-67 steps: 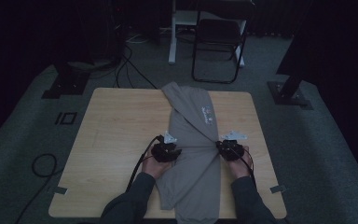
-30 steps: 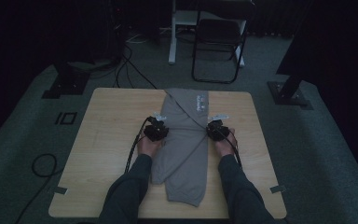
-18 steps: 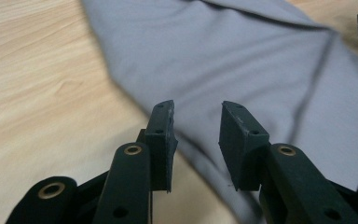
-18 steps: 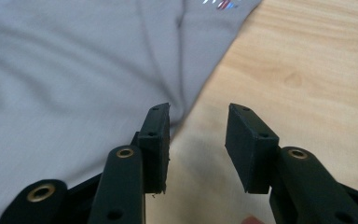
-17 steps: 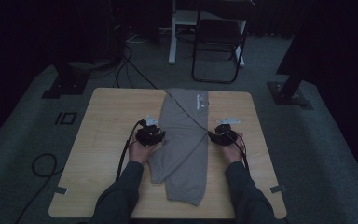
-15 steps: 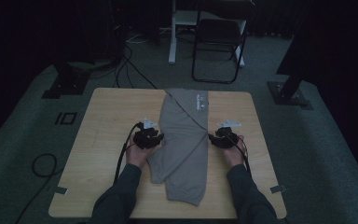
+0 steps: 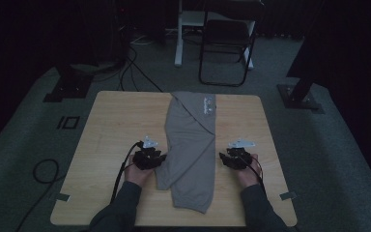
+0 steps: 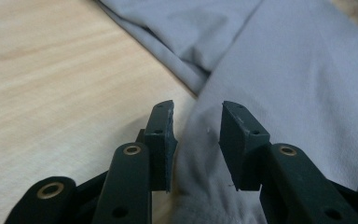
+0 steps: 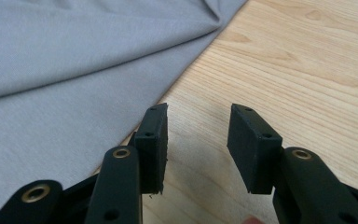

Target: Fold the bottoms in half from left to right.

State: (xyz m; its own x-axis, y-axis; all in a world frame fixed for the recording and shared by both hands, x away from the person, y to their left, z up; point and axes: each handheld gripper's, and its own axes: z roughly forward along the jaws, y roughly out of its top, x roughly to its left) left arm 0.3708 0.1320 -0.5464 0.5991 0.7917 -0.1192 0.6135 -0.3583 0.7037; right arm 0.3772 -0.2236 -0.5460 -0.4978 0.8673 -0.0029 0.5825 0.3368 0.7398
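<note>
Grey trousers [image 7: 188, 140] lie folded lengthwise down the middle of the wooden table [image 7: 116, 125]. My left gripper [image 7: 155, 157] sits at their left edge. In the left gripper view its jaws [image 8: 196, 109] stand open, having just been opening; the cloth's edge [image 8: 284, 70] lies loose under the gap. My right gripper [image 7: 226, 159] rests just right of the trousers. Its jaws [image 9: 198, 112] have also just opened and are apart over bare wood [image 9: 298, 60], with cloth [image 9: 74, 70] beside the left jaw.
A dark folding chair [image 7: 227, 43] stands beyond the table's far edge. Black stand bases [image 7: 67, 87] [image 7: 302, 94] sit on the floor at either side, and cables [image 7: 43, 169] trail on the left. Bare wood flanks the trousers.
The trousers went from lying slanted to a narrow straight fold. Both hands have since let go and drawn back toward the near edge, apart from each other. Both pairs of jaws have opened.
</note>
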